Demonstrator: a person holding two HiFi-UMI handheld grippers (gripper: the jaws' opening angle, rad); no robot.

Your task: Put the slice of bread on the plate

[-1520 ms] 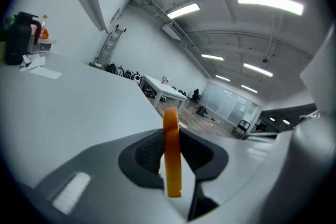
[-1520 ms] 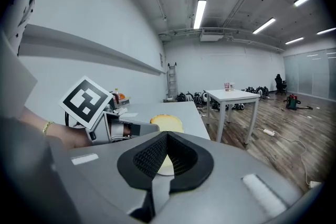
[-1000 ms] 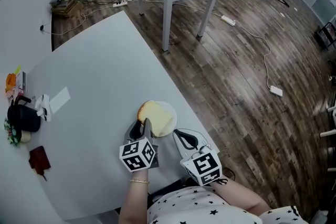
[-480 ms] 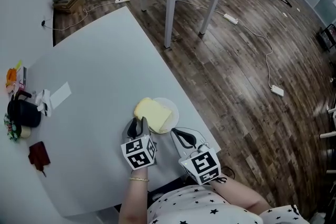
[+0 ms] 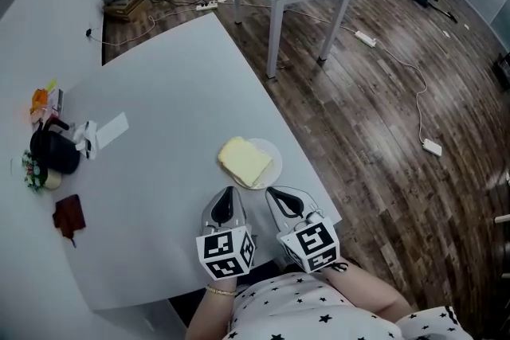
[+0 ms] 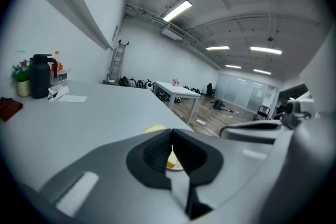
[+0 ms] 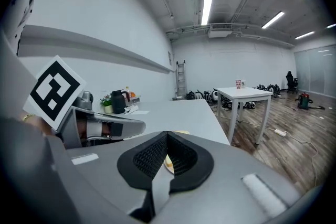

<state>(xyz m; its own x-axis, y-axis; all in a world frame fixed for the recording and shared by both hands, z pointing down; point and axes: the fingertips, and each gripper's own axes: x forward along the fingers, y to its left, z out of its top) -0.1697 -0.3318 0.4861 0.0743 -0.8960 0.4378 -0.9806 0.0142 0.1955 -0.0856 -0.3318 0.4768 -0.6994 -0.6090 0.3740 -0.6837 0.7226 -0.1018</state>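
slice of bread (image 5: 245, 161) lies on the plate (image 5: 273, 154) at centre frame, so the task looks done; left gripper (image 5: 229, 193) and right gripper (image 5: 275, 192) sit just below it, jaws closed, empty.

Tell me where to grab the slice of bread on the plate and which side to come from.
Grip the slice of bread by its left end, which seems to overhang the rim of the plate, leaving room for a jaw underneath. It lies flat, so come in low from the near side with the left gripper, one jaw above and one below.
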